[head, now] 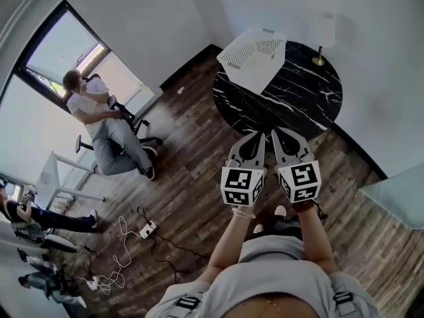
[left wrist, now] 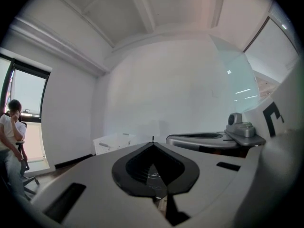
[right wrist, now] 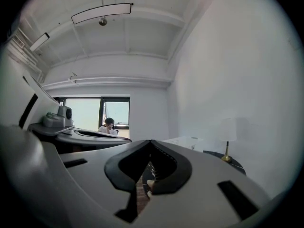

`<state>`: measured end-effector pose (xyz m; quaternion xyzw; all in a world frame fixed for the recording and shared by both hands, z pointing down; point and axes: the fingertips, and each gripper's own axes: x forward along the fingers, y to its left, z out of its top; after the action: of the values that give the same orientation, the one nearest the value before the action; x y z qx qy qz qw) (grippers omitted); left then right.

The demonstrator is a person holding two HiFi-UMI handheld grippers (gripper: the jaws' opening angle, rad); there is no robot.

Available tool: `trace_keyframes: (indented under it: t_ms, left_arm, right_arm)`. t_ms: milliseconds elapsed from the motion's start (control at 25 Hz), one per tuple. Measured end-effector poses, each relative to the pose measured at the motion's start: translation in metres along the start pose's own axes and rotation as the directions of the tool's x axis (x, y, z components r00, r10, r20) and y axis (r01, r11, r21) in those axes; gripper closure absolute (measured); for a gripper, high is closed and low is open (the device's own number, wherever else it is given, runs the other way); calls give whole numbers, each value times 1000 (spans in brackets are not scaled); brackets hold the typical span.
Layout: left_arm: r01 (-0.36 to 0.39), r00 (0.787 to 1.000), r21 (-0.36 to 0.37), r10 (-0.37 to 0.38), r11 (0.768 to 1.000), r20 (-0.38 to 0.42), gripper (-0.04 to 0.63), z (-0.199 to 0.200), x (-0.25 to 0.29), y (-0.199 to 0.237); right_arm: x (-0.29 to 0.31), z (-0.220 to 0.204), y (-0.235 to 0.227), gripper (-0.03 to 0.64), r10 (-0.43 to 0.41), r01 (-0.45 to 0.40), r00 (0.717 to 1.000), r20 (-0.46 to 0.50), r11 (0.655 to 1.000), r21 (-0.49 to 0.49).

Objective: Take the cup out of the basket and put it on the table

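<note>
Standing short of the round black worktop point(head: 298, 95), holding left tongs point(head: 258, 135) and right tongs point(head: 277, 132) side by side above the wooden floor point(head: 192, 177), both clenched on nothing. At the worktop's far left edge, a white basket point(head: 255, 53); cup itself not to be made out.

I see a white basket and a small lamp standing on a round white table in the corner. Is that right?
Not quite. The table is black with white veins, not white. The head view shows this, with the white basket and the small lamp standing on it, as you say.
</note>
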<state>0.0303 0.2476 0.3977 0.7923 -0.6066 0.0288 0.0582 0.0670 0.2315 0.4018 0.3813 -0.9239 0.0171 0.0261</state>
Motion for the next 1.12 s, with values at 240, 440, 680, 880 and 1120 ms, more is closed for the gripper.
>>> trace_keyframes:
  t_ms: [240, 440, 680, 880, 1120]
  left_arm:
    - [-38, 999, 5, 38, 999, -2, 589, 3, 23, -8]
    - [-65, 998, 12, 66, 998, -17, 589, -1, 33, -11]
    - [-90, 996, 3, 90, 996, -30, 589, -7, 40, -6]
    - [-79, 996, -4, 79, 997, -46, 589, -13, 51, -3]
    - [-47, 998, -3, 46, 999, -49, 589, -13, 76, 8]
  right_arm:
    - [6, 3, -25, 607, 40, -40, 999, 14, 999, 4]
    - [10, -1, -35, 607, 69, -69, 998, 3, 998, 7]
    - [18, -10, -39, 607, 93, -93, 996, -16, 996, 15]
    - [28, -16, -44, 607, 90, -89, 995, -30, 996, 27]
    - [47, -23, -64, 607, 46, -45, 998, -40, 998, 34]
